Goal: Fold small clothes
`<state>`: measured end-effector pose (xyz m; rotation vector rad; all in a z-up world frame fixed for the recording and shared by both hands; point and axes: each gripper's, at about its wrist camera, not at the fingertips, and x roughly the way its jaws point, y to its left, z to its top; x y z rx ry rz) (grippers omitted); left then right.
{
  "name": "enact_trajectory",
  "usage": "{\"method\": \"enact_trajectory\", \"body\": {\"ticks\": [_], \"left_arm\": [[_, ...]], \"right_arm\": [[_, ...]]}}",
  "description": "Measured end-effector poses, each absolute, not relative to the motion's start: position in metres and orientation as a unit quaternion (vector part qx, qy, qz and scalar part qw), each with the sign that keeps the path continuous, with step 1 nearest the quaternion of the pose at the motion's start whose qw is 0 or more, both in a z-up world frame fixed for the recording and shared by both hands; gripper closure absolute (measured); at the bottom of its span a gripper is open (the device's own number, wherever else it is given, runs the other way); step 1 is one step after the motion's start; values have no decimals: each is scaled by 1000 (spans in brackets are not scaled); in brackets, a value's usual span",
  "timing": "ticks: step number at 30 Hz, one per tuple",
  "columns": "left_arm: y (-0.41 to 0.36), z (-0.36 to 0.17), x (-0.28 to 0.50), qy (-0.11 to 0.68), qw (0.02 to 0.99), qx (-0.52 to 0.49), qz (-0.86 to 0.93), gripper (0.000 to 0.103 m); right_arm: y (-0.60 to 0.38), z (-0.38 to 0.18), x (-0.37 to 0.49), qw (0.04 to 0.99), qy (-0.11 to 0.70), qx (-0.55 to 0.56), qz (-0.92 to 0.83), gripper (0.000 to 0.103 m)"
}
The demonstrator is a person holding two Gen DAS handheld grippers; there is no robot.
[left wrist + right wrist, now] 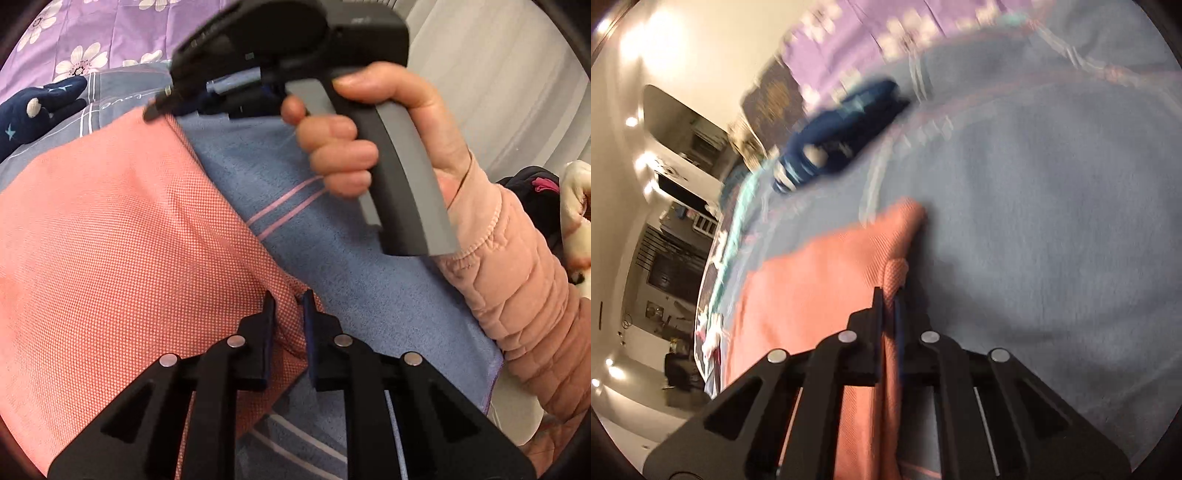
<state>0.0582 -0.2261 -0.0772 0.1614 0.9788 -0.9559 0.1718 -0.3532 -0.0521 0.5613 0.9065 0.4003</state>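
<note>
From my left wrist, my left fingers point(289, 302) are closed on a corner edge of the pink cloth point(110, 221), the weave bunched up between the pads, so I judge that I hold it there to keep this end taut while the other end travels. The cloth spreads away to the left over a blue towel point(351, 266) laid on the bed point(110, 44), which gives a flat base to fold on. Ahead, my right hand point(354, 147) grips its handle with the tool's nose down at the cloth's far edge; the tips there are too small to read from here. A navy sock point(33, 107) lies off to the left, clear of the work. From my right wrist, blurred by motion, my right fingers point(889, 295) are pinched tight on a raised fold of the pink cloth point(820, 280), which runs back between them and under the tool. I hold it by the edge so the layer lifts cleanly off the towel point(1052, 221). The sock point(842, 136) sits well beyond, near the bed's purple sheet point(849, 48).
</note>
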Motion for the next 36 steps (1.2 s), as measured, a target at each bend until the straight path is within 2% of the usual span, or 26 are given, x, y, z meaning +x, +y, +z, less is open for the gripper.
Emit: {"method": "enact_trajectory", "body": {"ticks": [3,7,10,13,17,19,24,26,30,32,33,36], "left_arm": [[-225,-81,59,452,770,63,-446,90],[-220,-84,63,452,766,42,-454,90],[-215,-85,65,453,761,26,-464,86],[-212,-85,65,451,755,12,-476,80],[-212,-85,62,446,753,14,-484,74],[-216,-85,58,448,742,3,-500,74],[-213,-74,43,444,738,23,-508,69],[-204,-66,38,442,738,24,-510,64],[-148,-45,13,404,769,15,-496,63],[-105,-39,12,391,798,-7,-458,62],[-72,-37,12,385,817,-32,-429,62],[3,-33,24,369,864,-88,-333,62]], "right_arm": [[-345,-66,179,859,444,207,151,98],[-362,-86,179,843,446,255,162,99],[-372,-65,163,865,421,252,109,95],[-358,-39,141,873,395,225,175,96],[-326,-47,114,855,450,142,215,96],[-321,-70,110,853,483,91,174,103],[-339,-72,111,842,482,179,164,103],[-334,-67,108,852,477,150,155,103],[-324,-59,104,860,477,122,135,102],[-320,-54,101,865,473,115,119,98],[-317,-48,100,869,469,107,112,92],[-292,-28,95,885,446,69,114,90]]}}
